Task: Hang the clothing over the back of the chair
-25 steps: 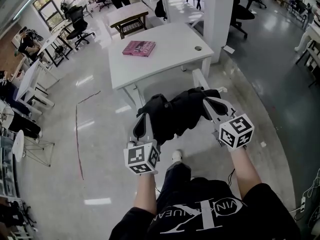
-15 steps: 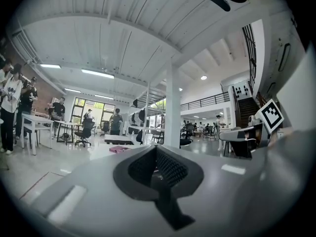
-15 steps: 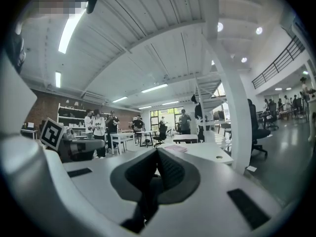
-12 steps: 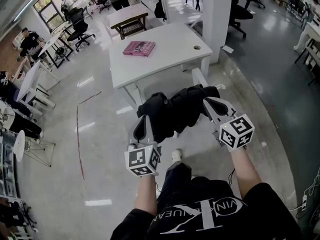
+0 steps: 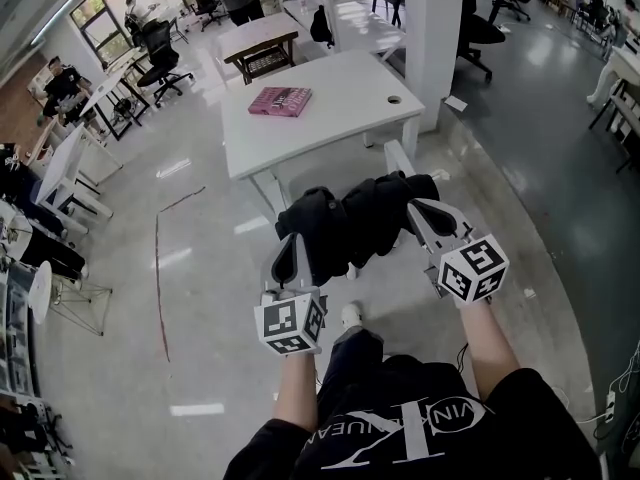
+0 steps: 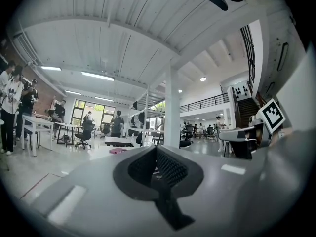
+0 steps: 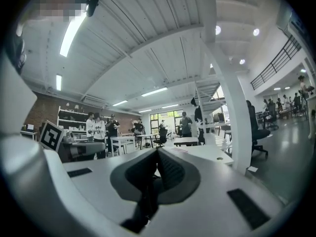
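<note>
A black garment (image 5: 350, 223) hangs bunched between my two grippers in the head view, in front of my body and above the floor. My left gripper (image 5: 297, 246) is shut on its left end. My right gripper (image 5: 420, 210) is shut on its right end. In the left gripper view the left gripper (image 6: 157, 166) has its jaws together, with a strip of black fabric (image 6: 170, 211) pinched between them. The right gripper view shows the same for the right gripper (image 7: 155, 168), nipping black fabric (image 7: 143, 206). Both grippers point level towards a white table (image 5: 330, 98). A dark wooden chair (image 5: 262, 53) stands behind that table.
A pink book (image 5: 280, 101) lies on the white table just ahead. A white pillar (image 5: 435, 28) rises at the table's right. Office chairs, more tables and several people fill the far left. A red line (image 5: 158, 268) marks the floor at left.
Both grippers have edged slightly with the garment still stretched between them. Their grip is unchanged.
</note>
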